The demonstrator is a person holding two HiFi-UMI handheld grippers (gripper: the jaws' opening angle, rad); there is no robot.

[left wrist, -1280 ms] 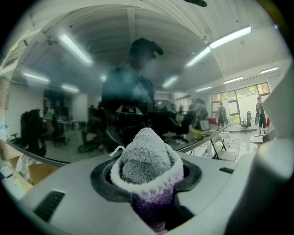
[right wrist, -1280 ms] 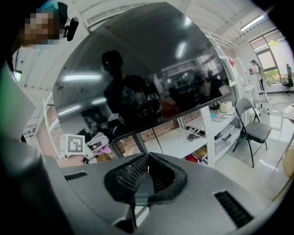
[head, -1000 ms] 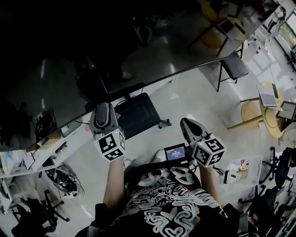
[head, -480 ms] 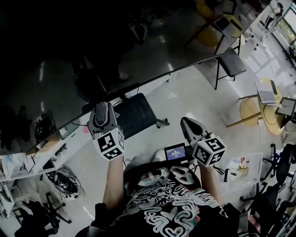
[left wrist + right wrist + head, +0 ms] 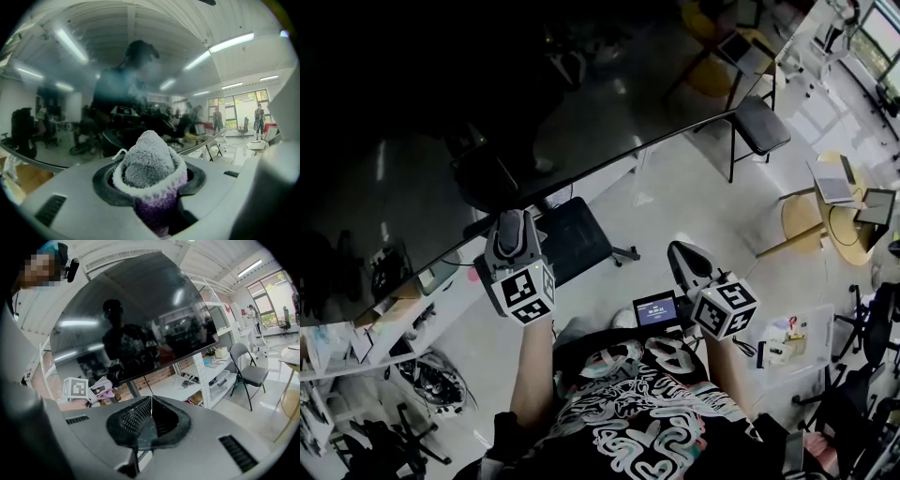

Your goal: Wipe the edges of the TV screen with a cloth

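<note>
The big dark TV screen (image 5: 441,141) fills the upper left of the head view, and its lower edge (image 5: 609,161) slants up to the right. My left gripper (image 5: 510,223) is shut on a fluffy grey and purple cloth (image 5: 149,161). The cloth's tip sits just below that lower edge and close to the glass (image 5: 117,93). My right gripper (image 5: 680,251) hangs lower right, away from the screen, shut with nothing between its jaws (image 5: 151,401). In the right gripper view I see the screen (image 5: 136,319) ahead, with the left gripper (image 5: 96,390) under its bottom left.
A black chair (image 5: 572,239) and a white shelf (image 5: 441,295) stand below the TV. A black folding chair (image 5: 759,127) stands past the screen's right corner. Round yellow tables with a laptop (image 5: 834,187) are at the right. A small display (image 5: 656,309) hangs at the person's chest.
The left gripper with the cloth has edged slightly up toward the screen's lower edge. The head view has shifted a little. The right gripper has stayed put.
</note>
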